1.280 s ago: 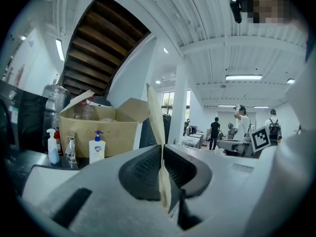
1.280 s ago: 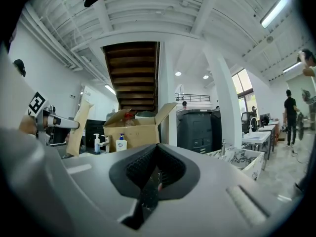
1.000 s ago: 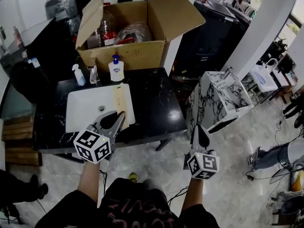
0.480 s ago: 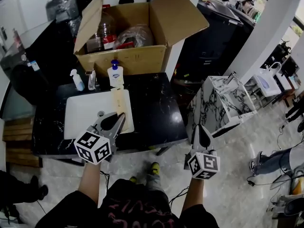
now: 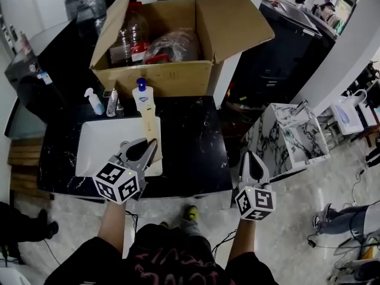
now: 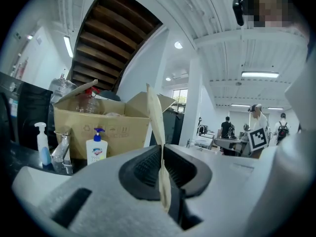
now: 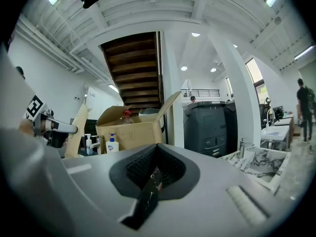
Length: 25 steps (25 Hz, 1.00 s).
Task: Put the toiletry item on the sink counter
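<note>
While the left hand-held gripper (image 5: 151,146) clamps a thin flat tan strip (image 5: 148,126) left of centre and the right hand-held gripper (image 5: 250,157) is closed, setting it on the black stone tabletop (image 5: 190,141) seemingly remains.

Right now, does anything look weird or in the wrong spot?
Yes: a big open cardboard box crammed with a bottle and a plastic bag sits right behind the soap bottle at the sink counter's back edge, an odd spot. Nothing looks spilled or broken. The left claw pinches a flat tan item.

Left tool (image 5: 154,142) pinched on a beige strip (image 5: 148,123), right tool (image 5: 250,155) closed, both pointed forward
</note>
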Each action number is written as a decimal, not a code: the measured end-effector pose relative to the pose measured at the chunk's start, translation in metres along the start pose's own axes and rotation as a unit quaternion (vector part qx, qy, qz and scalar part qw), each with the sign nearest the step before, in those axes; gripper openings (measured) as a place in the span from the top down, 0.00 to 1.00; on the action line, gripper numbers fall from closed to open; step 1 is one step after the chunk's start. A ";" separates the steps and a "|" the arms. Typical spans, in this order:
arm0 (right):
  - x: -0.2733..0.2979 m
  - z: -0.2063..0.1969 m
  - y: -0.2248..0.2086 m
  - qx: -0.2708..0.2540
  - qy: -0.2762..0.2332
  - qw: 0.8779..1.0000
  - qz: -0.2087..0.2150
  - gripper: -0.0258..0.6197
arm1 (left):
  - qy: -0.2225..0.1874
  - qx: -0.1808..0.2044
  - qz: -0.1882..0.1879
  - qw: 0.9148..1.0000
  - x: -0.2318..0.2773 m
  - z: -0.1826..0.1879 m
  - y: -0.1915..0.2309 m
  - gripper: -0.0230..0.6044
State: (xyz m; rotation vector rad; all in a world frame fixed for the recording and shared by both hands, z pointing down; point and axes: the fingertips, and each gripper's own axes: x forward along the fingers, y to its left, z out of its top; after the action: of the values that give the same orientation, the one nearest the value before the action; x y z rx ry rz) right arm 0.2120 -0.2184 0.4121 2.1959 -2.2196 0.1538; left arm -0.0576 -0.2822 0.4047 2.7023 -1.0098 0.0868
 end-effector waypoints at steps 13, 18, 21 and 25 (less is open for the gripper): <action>0.091 -0.012 -0.028 0.001 0.015 0.997 0.080 0.94 | 0.013 -0.004 0.067 0.998 0.059 0.000 0.016 0.93; 0.118 -0.013 -0.037 0.008 0.016 0.994 0.105 0.94 | 0.011 -0.005 0.089 0.996 0.078 0.004 0.018 0.93; 0.130 -0.010 -0.041 0.012 0.011 0.993 0.119 0.94 | 0.008 -0.005 0.099 0.995 0.085 0.008 0.017 0.93; 0.140 -0.008 -0.041 0.013 0.011 0.991 0.134 0.94 | 0.005 -0.002 0.108 0.994 0.089 0.011 0.015 0.93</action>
State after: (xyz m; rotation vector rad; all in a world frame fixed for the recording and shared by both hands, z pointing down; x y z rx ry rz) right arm 0.2503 -0.3576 0.4335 1.8863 -2.5049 0.2097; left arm -0.0005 -0.3529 0.4098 2.5759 -1.2948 0.1381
